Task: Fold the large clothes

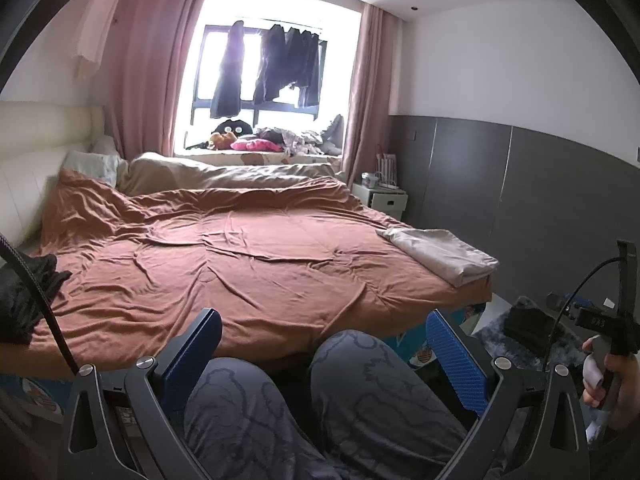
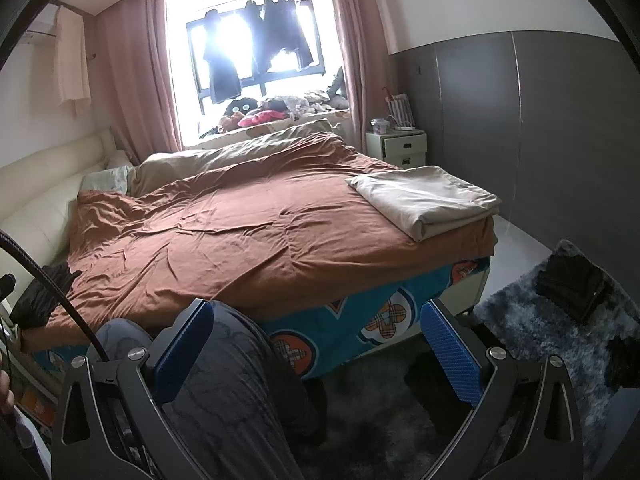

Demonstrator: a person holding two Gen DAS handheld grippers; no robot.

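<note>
A folded beige cloth lies at the near right corner of the bed; it also shows in the right wrist view. A crumpled black garment lies at the bed's left edge, also seen in the right wrist view. My left gripper is open and empty, held low over the person's knees before the bed. My right gripper is open and empty, beside a knee and above the floor rug. The right gripper's handle, in a hand, shows in the left wrist view.
The bed carries a wrinkled rust-brown cover and a beige duvet at the back. A white nightstand stands at the far right. A grey shaggy rug with a dark folded item lies right of the bed. Clothes hang in the window.
</note>
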